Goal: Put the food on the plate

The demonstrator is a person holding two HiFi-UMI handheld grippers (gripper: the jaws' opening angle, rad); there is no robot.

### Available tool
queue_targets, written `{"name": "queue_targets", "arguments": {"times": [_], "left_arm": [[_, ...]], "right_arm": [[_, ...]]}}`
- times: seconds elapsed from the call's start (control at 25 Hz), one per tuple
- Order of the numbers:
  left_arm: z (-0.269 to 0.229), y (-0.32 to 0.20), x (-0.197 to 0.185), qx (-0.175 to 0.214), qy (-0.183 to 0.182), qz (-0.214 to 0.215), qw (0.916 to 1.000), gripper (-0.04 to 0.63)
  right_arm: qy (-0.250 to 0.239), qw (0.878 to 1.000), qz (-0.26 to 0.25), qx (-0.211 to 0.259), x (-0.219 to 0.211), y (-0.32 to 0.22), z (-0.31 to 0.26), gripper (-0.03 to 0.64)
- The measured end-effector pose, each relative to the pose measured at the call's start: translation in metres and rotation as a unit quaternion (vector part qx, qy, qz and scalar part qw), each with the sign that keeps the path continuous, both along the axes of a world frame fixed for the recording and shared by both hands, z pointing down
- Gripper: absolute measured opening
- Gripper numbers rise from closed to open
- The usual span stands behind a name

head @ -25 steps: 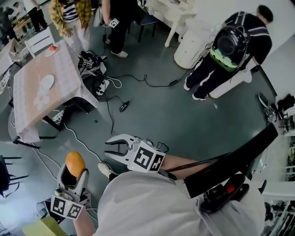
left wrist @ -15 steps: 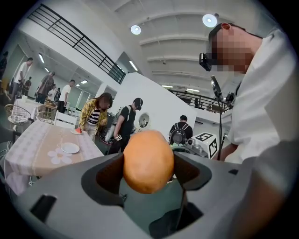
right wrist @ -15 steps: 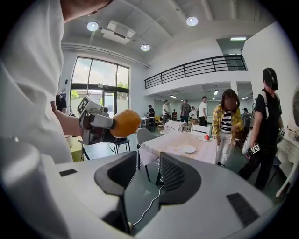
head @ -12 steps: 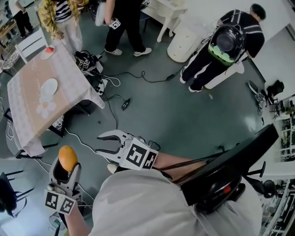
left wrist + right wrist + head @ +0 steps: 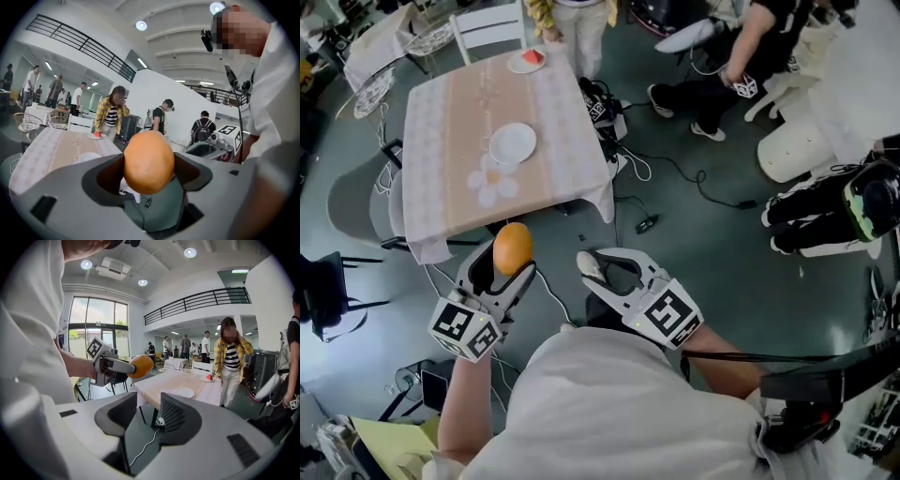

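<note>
Food: one rounded orange item [image 5: 148, 161], clamped between the jaws of the left gripper [image 5: 508, 270], pads pressing on both its sides, carried in the air above the floor. The white plate [image 5: 513, 143] lies empty near the middle of the table [image 5: 450, 103], well apart from the food. Judgement: this is the carrying step and placing has not begun. The item sits at the jaw tips with much of it standing proud. That should let it be lowered onto the plate without the jaws meeting the rim.

Right gripper [image 5: 149, 414]: jaws spread, nothing between them; only floor and a white cable show through the gap. It is held beside the left one, probably kept free because one gripper is enough for the food.

Views compared. The head view gives the layout: table, plate, a second small plate with a red piece [image 5: 528, 60] at the far corner and a white chair [image 5: 492, 28] behind. It does not show pad contact. The left gripper view shows that contact plainly. Only the right gripper view shows the left gripper side-on, food at its tip, and a person in a yellow checked shirt [image 5: 231, 364] standing at the table's far end.
</note>
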State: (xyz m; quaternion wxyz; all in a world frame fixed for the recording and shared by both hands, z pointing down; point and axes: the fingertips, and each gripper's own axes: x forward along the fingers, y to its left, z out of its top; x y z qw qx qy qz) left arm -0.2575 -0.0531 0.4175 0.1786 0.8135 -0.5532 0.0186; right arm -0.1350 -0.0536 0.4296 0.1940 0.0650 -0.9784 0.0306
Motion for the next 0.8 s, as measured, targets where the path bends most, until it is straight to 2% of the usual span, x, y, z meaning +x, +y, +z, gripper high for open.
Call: {"name": "queue_targets", "arguments": {"times": [0.16, 0.44, 0.8], "left_arm": [[0.032, -0.074, -0.043, -0.038, -0.031, -0.045, 0.9978, 0.344], [0.107, -0.197, -0.113, -0.108, -0.077, -0.099, 0.9862, 0.344], [0.209, -0.28, -0.174, -0.211, -0.121, -0.139, 0.9598, 0.344]], "right_arm": [[0.005, 1.0, -0.019, -0.005, -0.02, -0.061, 0.0, 0.155], [0.024, 0.999, -0.031, -0.032, -0.031, -0.149, 0.017, 0.154], [0.055, 0.996, -0.034, -0.059, -0.026, -0.208, 0.04, 0.154]]}}
